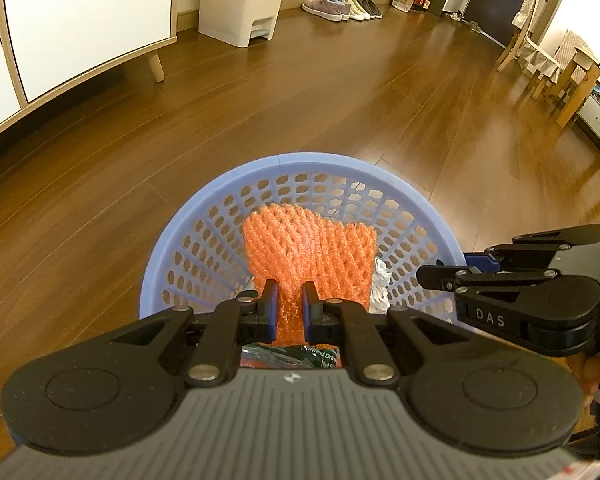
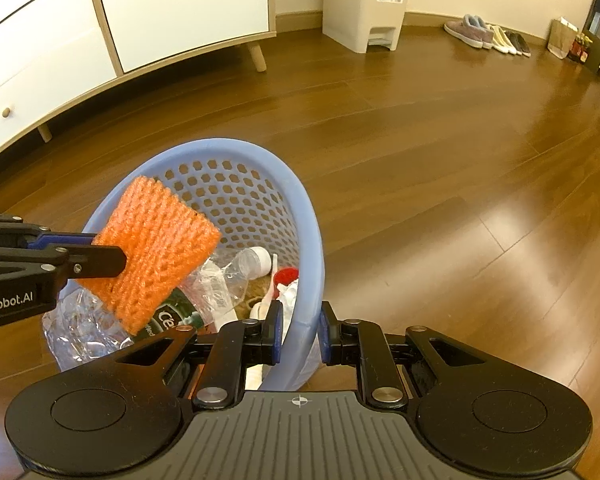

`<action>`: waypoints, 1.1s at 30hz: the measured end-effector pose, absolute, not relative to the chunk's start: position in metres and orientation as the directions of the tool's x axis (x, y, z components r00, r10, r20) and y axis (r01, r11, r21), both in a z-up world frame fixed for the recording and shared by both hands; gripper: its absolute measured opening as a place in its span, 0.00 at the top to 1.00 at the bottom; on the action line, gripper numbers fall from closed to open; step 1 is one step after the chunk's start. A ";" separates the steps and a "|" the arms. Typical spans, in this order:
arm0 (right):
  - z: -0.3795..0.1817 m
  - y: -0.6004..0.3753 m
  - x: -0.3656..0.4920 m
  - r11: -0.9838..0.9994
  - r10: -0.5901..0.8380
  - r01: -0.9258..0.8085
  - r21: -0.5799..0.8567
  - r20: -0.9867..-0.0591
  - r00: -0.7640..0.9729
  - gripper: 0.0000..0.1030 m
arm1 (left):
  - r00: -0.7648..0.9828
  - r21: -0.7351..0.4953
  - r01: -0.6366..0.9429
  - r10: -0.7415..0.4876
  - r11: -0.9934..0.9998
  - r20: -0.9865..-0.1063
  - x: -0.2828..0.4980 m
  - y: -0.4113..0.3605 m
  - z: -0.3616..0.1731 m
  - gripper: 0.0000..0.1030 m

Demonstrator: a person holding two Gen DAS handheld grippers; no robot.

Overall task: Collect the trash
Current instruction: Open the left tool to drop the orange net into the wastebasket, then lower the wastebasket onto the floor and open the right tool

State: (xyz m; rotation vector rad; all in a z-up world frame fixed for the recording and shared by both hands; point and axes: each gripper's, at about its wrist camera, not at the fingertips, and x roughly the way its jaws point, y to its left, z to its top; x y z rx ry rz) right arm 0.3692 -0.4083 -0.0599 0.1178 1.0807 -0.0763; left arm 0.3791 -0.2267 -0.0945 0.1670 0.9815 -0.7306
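Blue-padded fingers of the left gripper (image 1: 289, 312) pinch the near end of an orange foam fruit net (image 1: 308, 248), and that net hangs over the open mouth of the lavender mesh basket (image 1: 276, 162), its far end inside the rim line but not yet resting on anything below. From the right wrist view, the right gripper (image 2: 299, 338) is clamped on the basket's near rim, one pad inside the wall and one outside, and the basket looks tipped toward the left gripper. Already lying in the basket are a crushed clear plastic bottle (image 2: 220, 280) with a green label, some crinkled clear film (image 2: 84, 328), a white toothbrush-like item and a bit of red scrap. The step in hand appears to be dropping the net into the basket. The next move likely calls for the left fingers to spread so the net falls; being light and springy, it may cling to a pad or catch on the rim, so a release low over the pile seems wiser. The wooden floor (image 2: 420, 160) nearby shows no further litter.
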 end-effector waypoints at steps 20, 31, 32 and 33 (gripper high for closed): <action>-0.058 -0.405 0.373 0.992 -0.003 0.113 0.056 -0.884 0.468 0.86 | 0.353 -0.199 0.604 -0.483 0.772 -0.802 0.386 -0.219 -0.094 0.61; -0.082 -0.432 0.378 0.985 -0.006 0.159 0.072 -0.894 0.448 0.86 | 0.410 -0.179 0.547 -0.448 0.818 -0.795 0.389 -0.173 -0.083 0.60; -0.084 -0.436 0.379 0.983 -0.003 0.163 0.080 -0.892 0.451 0.86 | 0.413 -0.180 0.537 -0.443 0.824 -0.796 0.389 -0.168 -0.082 0.60; -0.087 -0.440 0.380 0.981 0.004 0.171 0.091 -0.891 0.454 0.86 | 0.418 -0.182 0.525 -0.439 0.831 -0.796 0.389 -0.162 -0.081 0.60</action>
